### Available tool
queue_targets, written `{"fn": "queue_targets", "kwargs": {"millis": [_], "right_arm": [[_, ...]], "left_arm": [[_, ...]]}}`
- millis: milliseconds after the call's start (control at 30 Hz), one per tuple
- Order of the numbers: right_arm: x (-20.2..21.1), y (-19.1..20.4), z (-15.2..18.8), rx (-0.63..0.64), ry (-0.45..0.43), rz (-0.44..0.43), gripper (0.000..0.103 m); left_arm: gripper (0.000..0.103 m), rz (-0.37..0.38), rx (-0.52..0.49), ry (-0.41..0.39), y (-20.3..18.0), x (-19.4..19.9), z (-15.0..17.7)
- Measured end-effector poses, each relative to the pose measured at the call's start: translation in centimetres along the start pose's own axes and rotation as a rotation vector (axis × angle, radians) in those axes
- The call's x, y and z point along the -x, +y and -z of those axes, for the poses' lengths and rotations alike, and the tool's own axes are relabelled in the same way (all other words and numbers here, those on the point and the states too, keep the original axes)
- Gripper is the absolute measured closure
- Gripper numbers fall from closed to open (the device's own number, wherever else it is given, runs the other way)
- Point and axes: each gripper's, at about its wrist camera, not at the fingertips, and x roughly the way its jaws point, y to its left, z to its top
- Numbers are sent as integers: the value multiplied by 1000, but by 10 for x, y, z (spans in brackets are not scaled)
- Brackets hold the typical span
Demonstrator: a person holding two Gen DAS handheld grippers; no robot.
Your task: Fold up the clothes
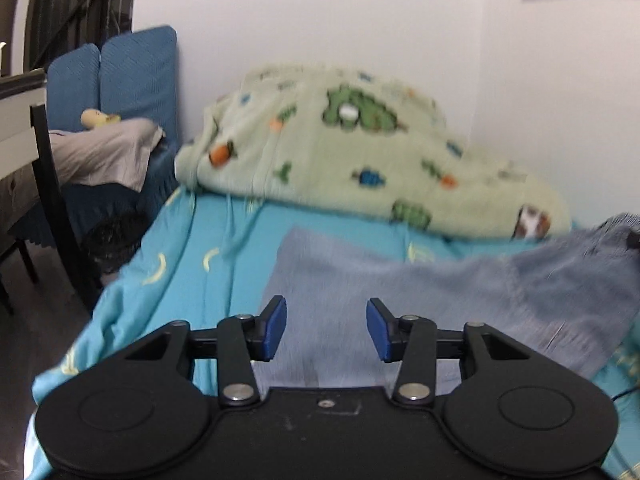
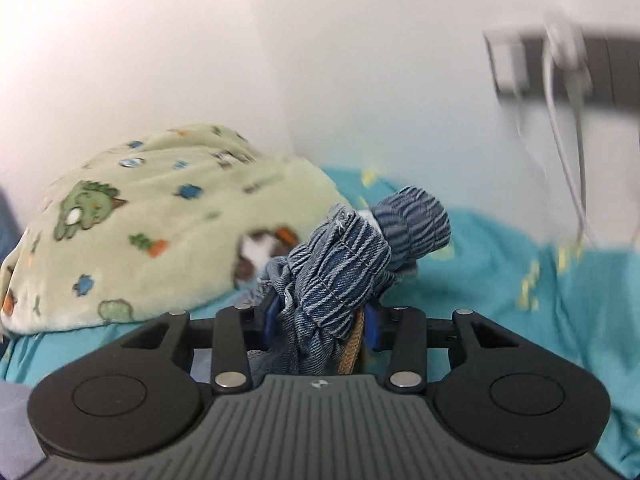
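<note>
So the right tongs (image 2: 320,320) are pinching a bunched-up wad of the denim garment (image 2: 340,272) — looks like the elastic waistband end, scrunched tight between the blue pads (image 2: 271,314), with a bit of tan cord (image 2: 352,350) poking out underneath. The left tongs (image 1: 326,330) are spread apart with nothing between them, hovering over the flat part of that same denim, which lies stretched across the bed (image 1: 188,248) with its turquoise sheet and lifts up toward the right edge of the left view. Behind it all sits a lumpy green dinosaur blanket (image 1: 340,148) against the white wall (image 1: 320,12). Everything's pretty motion-blurred, so I can't honestly say whether it's shorts or trousers.
</note>
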Motion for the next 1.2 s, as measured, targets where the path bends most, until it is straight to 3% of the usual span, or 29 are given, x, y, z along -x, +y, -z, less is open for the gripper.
{"fn": "queue_targets", "kwargs": {"millis": [200, 400, 500, 600, 667, 800, 1000, 1133, 1200], "right_arm": [[36, 79, -11, 243, -118, -98, 69], [78, 176, 10, 487, -181, -236, 70], [96, 223, 40, 634, -200, -324, 71], [101, 259, 89, 778, -164, -409, 71], [103, 277, 127, 876, -118, -462, 71], [106, 294, 185, 1034, -34, -509, 73], [126, 306, 165, 1036, -116, -499, 73], [118, 311, 186, 1031, -24, -548, 71], [116, 305, 189, 999, -2, -603, 60]], "left_arm": [[62, 5, 87, -47, 35, 23, -15], [62, 16, 245, -114, 81, 45, -26], [62, 5, 303, -155, 104, 57, -28], [61, 15, 397, -179, 124, 57, -23], [62, 19, 434, -135, 133, 50, -20], [62, 38, 467, -128, 146, 47, -15], [62, 98, 537, -108, 157, 39, -13], [60, 148, 546, -77, 153, 33, -7], [56, 168, 549, -47, 150, 29, -4]]}}
